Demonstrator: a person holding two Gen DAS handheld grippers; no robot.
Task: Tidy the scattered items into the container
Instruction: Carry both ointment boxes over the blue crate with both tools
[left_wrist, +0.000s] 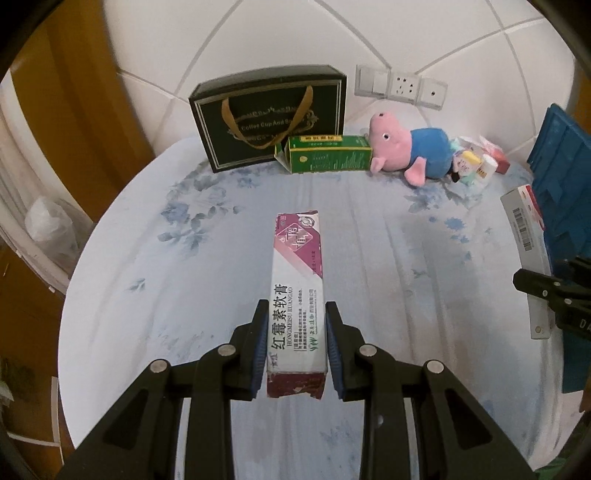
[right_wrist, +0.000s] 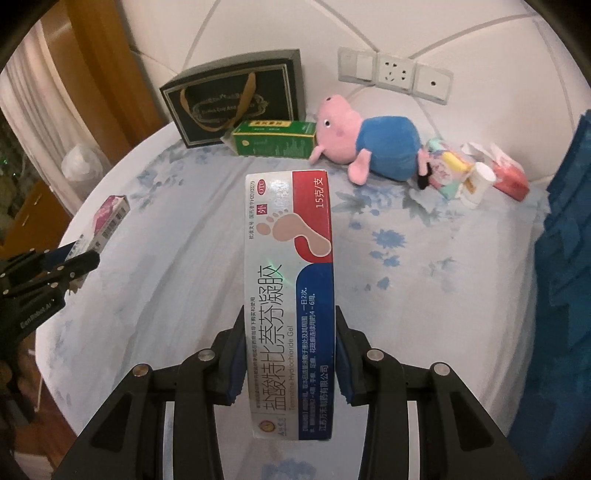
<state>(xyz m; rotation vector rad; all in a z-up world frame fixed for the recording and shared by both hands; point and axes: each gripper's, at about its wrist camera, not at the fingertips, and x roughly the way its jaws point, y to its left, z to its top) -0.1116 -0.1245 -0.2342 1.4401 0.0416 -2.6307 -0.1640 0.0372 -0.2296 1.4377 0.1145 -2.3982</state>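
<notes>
My left gripper (left_wrist: 296, 314) is shut on a long white and maroon ointment box (left_wrist: 297, 280), held lengthwise above the bed. My right gripper (right_wrist: 290, 321) is shut on a white, red and blue gel box with a foot picture (right_wrist: 290, 266). The left gripper and its box also show at the left of the right wrist view (right_wrist: 74, 262). The right gripper (left_wrist: 532, 286) with its box shows at the right edge of the left wrist view. A blue crate (left_wrist: 565, 192) stands at the right; it also shows in the right wrist view (right_wrist: 565, 258).
On the floral sheet (left_wrist: 369, 258) at the back lie a black gift bag (left_wrist: 269, 118), a green box (left_wrist: 328, 153), a pink pig plush (left_wrist: 410, 147) and small packets and a bottle (left_wrist: 476, 162). Wall sockets (left_wrist: 402, 86) are behind. The bed drops off at the left.
</notes>
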